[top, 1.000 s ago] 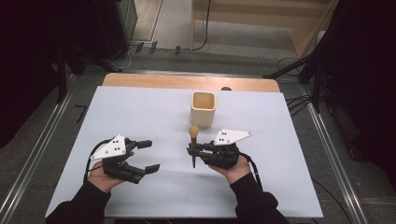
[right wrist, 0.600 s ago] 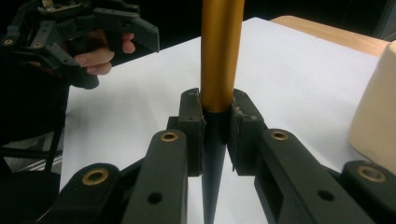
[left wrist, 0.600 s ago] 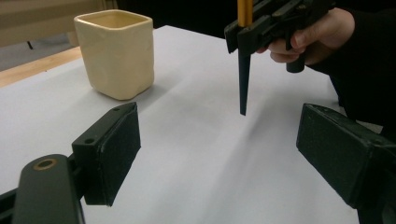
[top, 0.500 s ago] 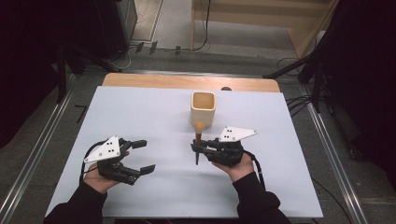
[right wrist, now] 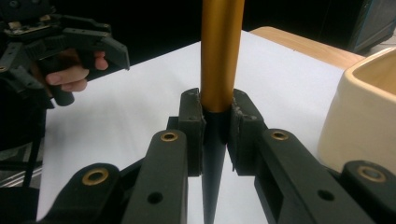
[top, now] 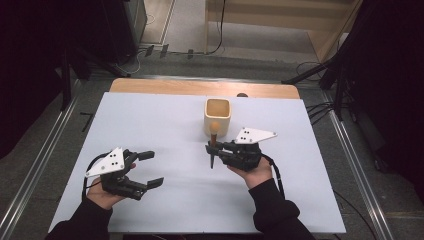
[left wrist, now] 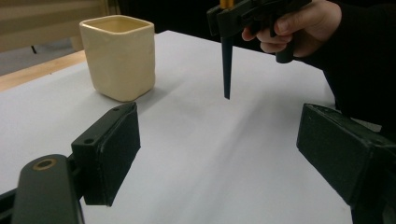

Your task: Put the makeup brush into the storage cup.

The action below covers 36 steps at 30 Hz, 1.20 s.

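right gripper (top: 212, 148) clamped on an upright pen (right wrist: 218, 70)
the pen's dark tip pointed down above the table (top: 165, 120), beside the cream cup (top: 217, 116).

A white-covered table (top: 165, 125) with a wooden far edge carries a cream square cup (top: 218, 118).

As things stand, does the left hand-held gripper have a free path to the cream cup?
Probably yes. The left hand-held gripper stands open and empty, and bare white table lies between it and the cream cup. The right hand-held gripper, holding a pen-like tool upright, sits off to the side of that path.
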Motion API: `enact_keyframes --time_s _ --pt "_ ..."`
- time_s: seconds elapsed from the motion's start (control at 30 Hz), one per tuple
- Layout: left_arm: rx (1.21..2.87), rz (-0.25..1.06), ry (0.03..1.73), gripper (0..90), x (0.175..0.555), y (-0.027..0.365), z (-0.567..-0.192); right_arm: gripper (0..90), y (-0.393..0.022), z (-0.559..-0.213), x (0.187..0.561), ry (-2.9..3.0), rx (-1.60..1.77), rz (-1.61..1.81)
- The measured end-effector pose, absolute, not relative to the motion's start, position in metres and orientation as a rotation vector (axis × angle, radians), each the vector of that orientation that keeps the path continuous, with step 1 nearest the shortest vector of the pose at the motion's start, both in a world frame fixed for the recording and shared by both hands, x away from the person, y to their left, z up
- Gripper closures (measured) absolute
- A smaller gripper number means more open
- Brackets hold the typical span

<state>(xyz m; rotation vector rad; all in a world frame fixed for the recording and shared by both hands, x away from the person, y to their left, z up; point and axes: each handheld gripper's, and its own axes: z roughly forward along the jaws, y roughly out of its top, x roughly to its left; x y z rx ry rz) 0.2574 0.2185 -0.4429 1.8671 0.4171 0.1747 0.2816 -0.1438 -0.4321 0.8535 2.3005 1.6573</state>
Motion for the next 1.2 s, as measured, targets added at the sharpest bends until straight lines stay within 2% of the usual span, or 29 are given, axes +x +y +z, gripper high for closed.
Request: enact_keyframes --time_s 1.2 --pt "1.868 0.150 0.412 14.0 0.258 0.217 -0.444 78.7 -0.164 -0.363 0.326 2.155 0.893 1.638"
